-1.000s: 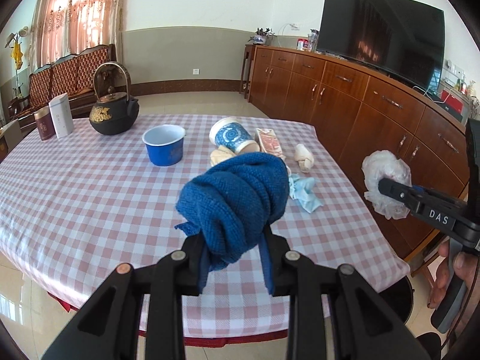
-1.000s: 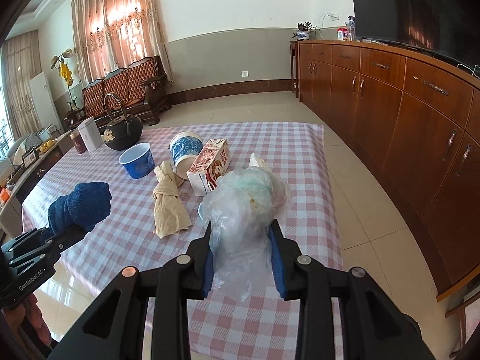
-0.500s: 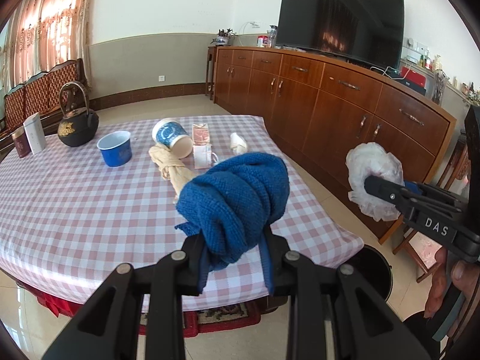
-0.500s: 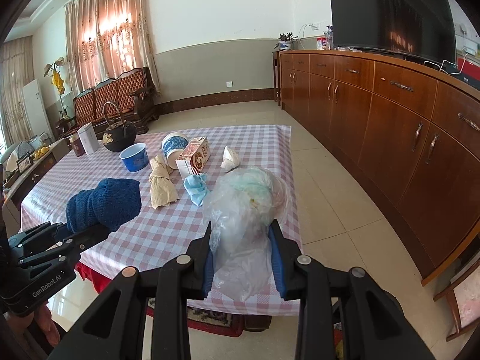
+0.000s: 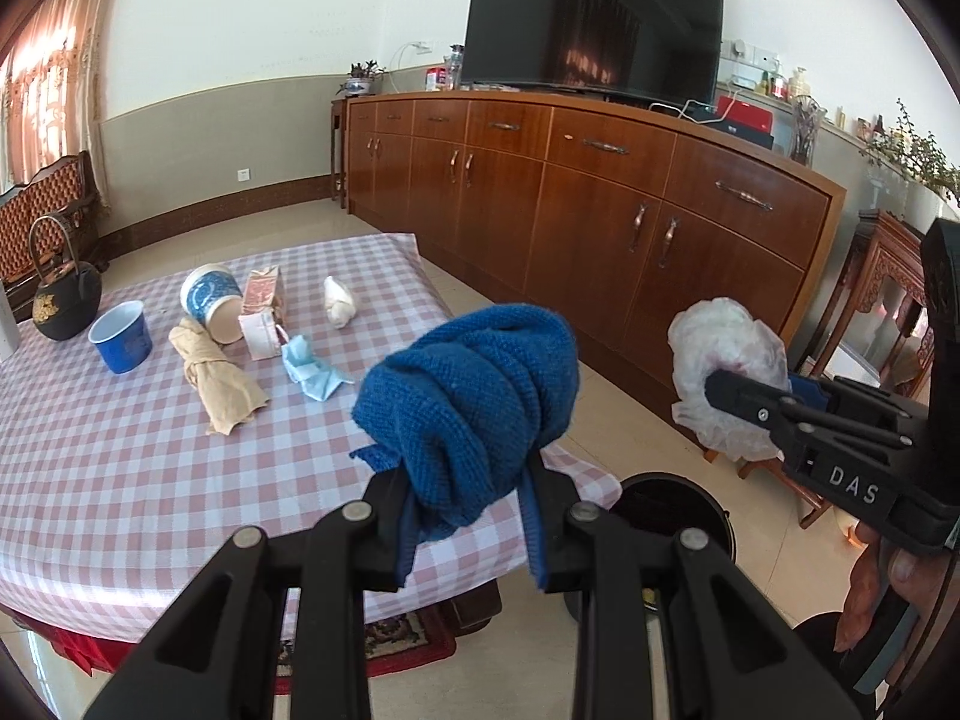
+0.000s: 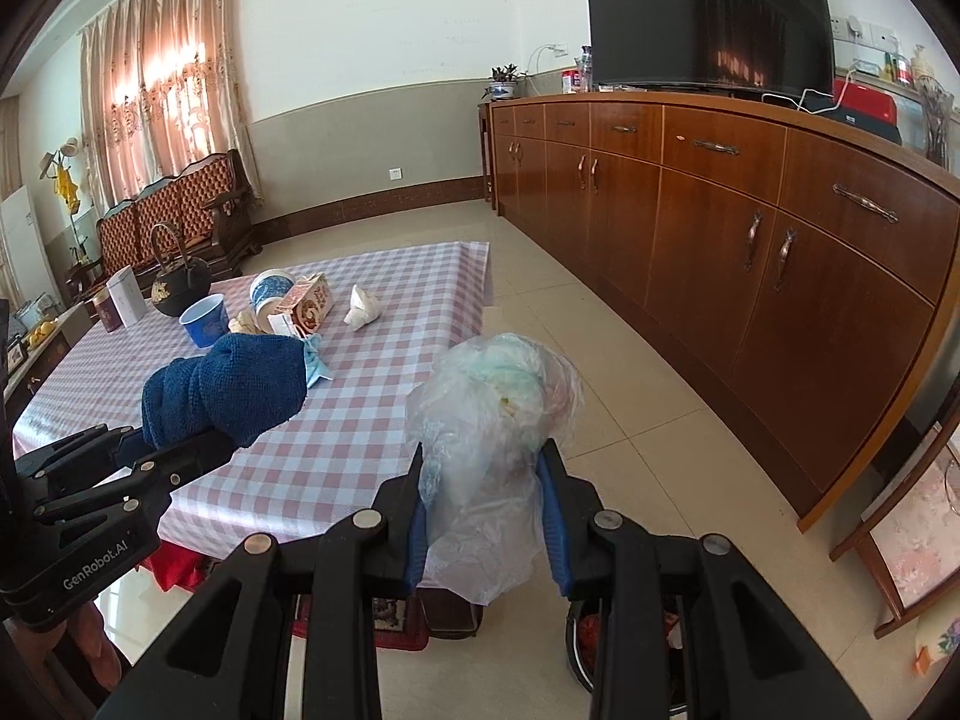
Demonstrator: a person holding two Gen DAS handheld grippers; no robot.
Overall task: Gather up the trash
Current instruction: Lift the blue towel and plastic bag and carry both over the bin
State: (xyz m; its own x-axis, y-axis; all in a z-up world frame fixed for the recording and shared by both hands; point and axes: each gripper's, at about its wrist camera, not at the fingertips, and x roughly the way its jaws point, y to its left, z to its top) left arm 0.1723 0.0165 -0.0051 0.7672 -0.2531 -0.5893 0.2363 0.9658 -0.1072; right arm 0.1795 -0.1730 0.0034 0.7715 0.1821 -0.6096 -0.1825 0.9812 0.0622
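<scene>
My left gripper (image 5: 471,507) is shut on a bunched blue knit cloth (image 5: 474,396), held in the air past the table's near corner; from the right wrist that cloth (image 6: 231,384) shows at the left. My right gripper (image 6: 486,501) is shut on a crumpled clear plastic bag (image 6: 492,414), which the left wrist view shows as a white wad (image 5: 723,366) at the right. A black trash bin (image 5: 672,516) stands on the floor just below and between both grippers; its rim (image 6: 579,642) peeks out under the right gripper.
On the pink checked tablecloth (image 5: 120,456) lie a tan rag (image 5: 216,375), a tipped blue-patterned cup (image 5: 210,300), a carton (image 5: 264,312), a light blue mask (image 5: 309,369), a white wad (image 5: 339,309), a blue cup (image 5: 123,336) and a black kettle (image 5: 63,300). A long wooden sideboard (image 6: 750,252) runs along the right.
Both grippers have swung rightwards off the table, each keeping its load. The table has slid to the left of both views and the black bin has come into view below.
</scene>
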